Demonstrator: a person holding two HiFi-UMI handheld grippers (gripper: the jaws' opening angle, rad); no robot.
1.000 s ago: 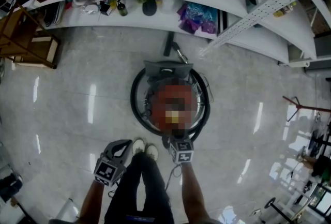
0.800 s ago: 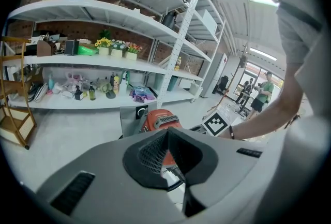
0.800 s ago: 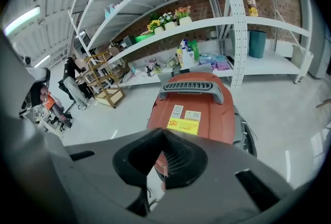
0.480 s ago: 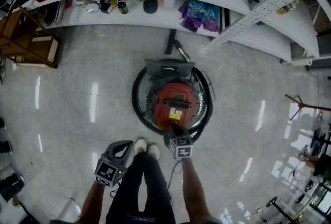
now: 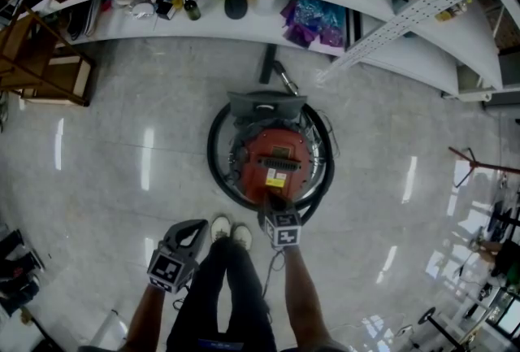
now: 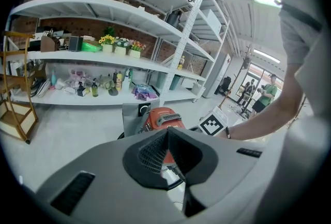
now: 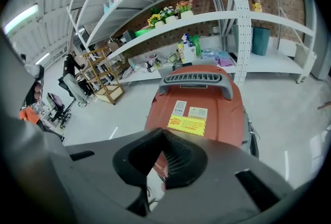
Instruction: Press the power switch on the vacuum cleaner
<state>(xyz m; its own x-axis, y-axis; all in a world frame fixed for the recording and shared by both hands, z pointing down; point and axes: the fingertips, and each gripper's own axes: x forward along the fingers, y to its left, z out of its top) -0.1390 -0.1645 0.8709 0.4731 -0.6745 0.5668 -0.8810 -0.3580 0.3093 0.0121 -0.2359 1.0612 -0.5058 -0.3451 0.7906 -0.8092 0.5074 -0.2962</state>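
Note:
The vacuum cleaner (image 5: 275,163) is a red canister with a grey handle and a yellow sticker, standing on the floor inside a ring of black hose (image 5: 213,155). My right gripper (image 5: 272,202) is shut and empty, its tips over the canister's near edge. In the right gripper view the red body (image 7: 212,109), the handle (image 7: 196,80) and the sticker (image 7: 186,124) lie just beyond the right gripper (image 7: 164,134). No switch shows; the jaws hide the near rim. My left gripper (image 5: 198,226) hangs shut beside the person's leg. In the left gripper view the left gripper (image 6: 168,132) points toward the vacuum (image 6: 163,116).
A grey bag (image 5: 264,108) sits on the vacuum's far side. White shelves (image 5: 244,21) with bottles and a purple bag (image 5: 309,27) run along the back. A wooden rack (image 5: 45,70) stands at the left. The person's shoes (image 5: 227,233) are near the hose. People stand far off (image 6: 268,92).
The right gripper has edged slightly forward toward the red canister. The left gripper has stayed where it was.

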